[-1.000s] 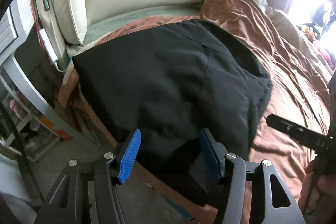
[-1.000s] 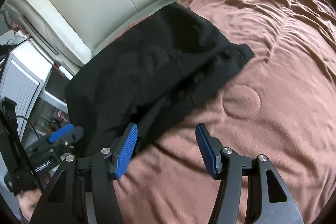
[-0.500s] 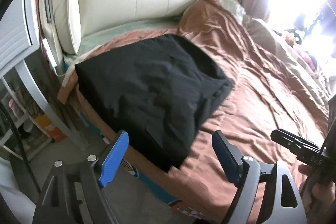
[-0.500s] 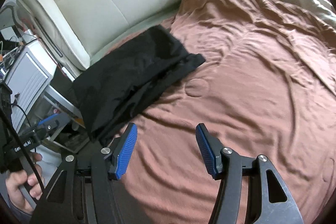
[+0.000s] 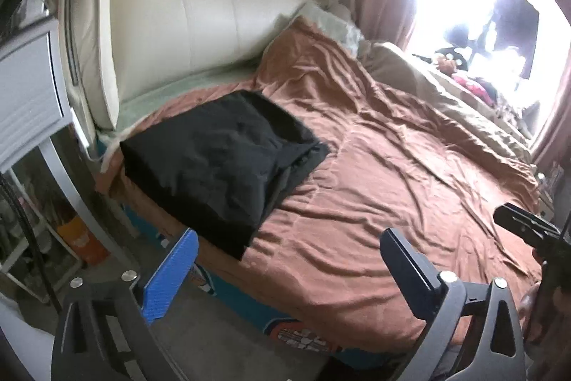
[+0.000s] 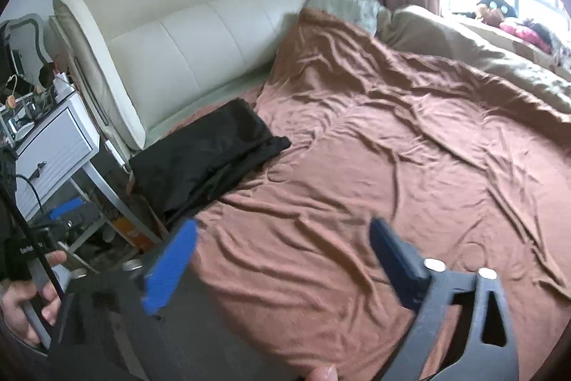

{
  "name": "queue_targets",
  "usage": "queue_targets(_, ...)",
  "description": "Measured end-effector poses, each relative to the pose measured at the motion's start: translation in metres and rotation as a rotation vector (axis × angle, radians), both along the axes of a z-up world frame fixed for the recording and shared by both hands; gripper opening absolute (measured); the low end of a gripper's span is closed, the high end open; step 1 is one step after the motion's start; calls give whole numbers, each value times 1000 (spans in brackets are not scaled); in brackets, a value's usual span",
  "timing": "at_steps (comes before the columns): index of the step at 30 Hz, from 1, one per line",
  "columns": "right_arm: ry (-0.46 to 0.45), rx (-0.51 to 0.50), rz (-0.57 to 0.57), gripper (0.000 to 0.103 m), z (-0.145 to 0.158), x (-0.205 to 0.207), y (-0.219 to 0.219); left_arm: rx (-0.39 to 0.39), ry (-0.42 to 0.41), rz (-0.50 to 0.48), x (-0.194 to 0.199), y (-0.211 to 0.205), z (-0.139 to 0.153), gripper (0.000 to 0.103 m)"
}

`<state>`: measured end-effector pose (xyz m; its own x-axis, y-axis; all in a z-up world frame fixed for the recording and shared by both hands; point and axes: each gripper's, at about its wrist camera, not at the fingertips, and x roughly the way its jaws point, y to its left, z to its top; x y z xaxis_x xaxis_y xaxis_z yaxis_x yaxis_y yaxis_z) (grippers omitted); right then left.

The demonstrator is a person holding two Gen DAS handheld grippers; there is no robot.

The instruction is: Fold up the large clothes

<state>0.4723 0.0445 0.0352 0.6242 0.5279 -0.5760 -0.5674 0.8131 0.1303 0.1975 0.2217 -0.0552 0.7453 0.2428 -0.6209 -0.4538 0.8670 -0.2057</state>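
Note:
A black garment (image 5: 221,166) lies folded into a rough rectangle on the near left corner of the bed; in the right wrist view (image 6: 207,159) it sits at the left by the headboard. My left gripper (image 5: 285,252) is open and empty, well back from the garment, over the bed's edge. My right gripper (image 6: 282,245) is open and empty, held above the brown sheet (image 6: 392,166), away from the garment. The left gripper (image 6: 64,220) shows in the right wrist view at the far left, and the right gripper (image 5: 524,227) shows in the left wrist view at the right edge.
A cream padded headboard (image 5: 214,24) stands behind the garment. A white nightstand (image 6: 53,149) with clutter stands left of the bed. A beige duvet (image 6: 481,59) is bunched at the far side under a bright window (image 5: 481,6). Bare floor (image 5: 214,327) lies below the bed's edge.
Both grippers have pulled back and up from the black garment, which now looks smaller and farther off. The garment stays folded on the bed corner. Both grippers stayed open.

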Motion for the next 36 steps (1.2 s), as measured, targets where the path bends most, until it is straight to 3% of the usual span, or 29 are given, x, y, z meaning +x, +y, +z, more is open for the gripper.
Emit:
queue_targets(8, -30, 23, -57, 103, 8, -53, -45, 69, -40, -106, -22, -50, 20, 102)
queue_targets(20, -54, 69, -173, 103, 14, -140, -119, 80, -89, -208, -66, -107, 30, 102)
queue_targets(36, -144, 58, -351, 103, -19, -255, -173, 149, -136, -305, -127, -176, 16, 102)
